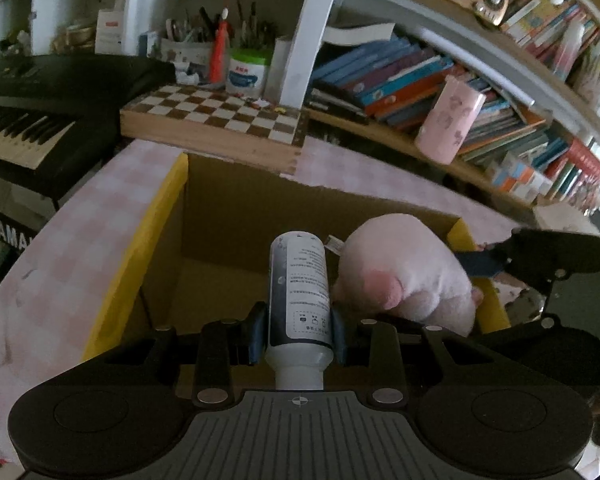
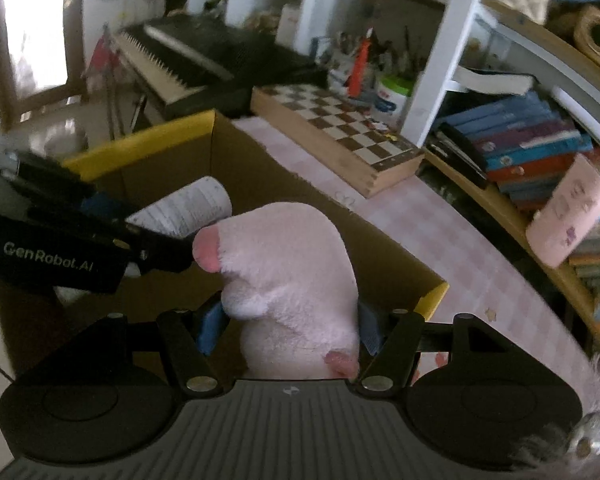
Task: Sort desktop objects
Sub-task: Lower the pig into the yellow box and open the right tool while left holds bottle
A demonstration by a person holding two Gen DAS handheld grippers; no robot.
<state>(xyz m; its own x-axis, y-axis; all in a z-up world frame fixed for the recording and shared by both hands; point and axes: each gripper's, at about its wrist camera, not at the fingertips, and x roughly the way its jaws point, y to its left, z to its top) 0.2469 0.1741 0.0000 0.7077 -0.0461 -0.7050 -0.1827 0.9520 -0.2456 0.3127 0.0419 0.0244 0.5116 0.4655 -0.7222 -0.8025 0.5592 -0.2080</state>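
Note:
My left gripper (image 1: pixel 299 330) is shut on a white and dark tube bottle (image 1: pixel 299 292), held over an open cardboard box (image 1: pixel 220 216) with yellow flap edges. My right gripper (image 2: pixel 290 326) is shut on a pink plush toy (image 2: pixel 292 280), held over the same box (image 2: pixel 260 176). The plush also shows in the left wrist view (image 1: pixel 404 276), just right of the bottle. The bottle (image 2: pixel 188 210) and the left gripper's black body show at the left of the right wrist view. The box's floor looks bare where it shows.
The box sits on a pink checked tablecloth (image 1: pixel 80 240). A wooden chessboard box (image 1: pixel 216 118) lies behind it, with pen pots (image 1: pixel 248 70). A black keyboard (image 1: pixel 24 128) stands left. Bookshelves (image 1: pixel 440 80) and a pink cup (image 1: pixel 450 120) are at right.

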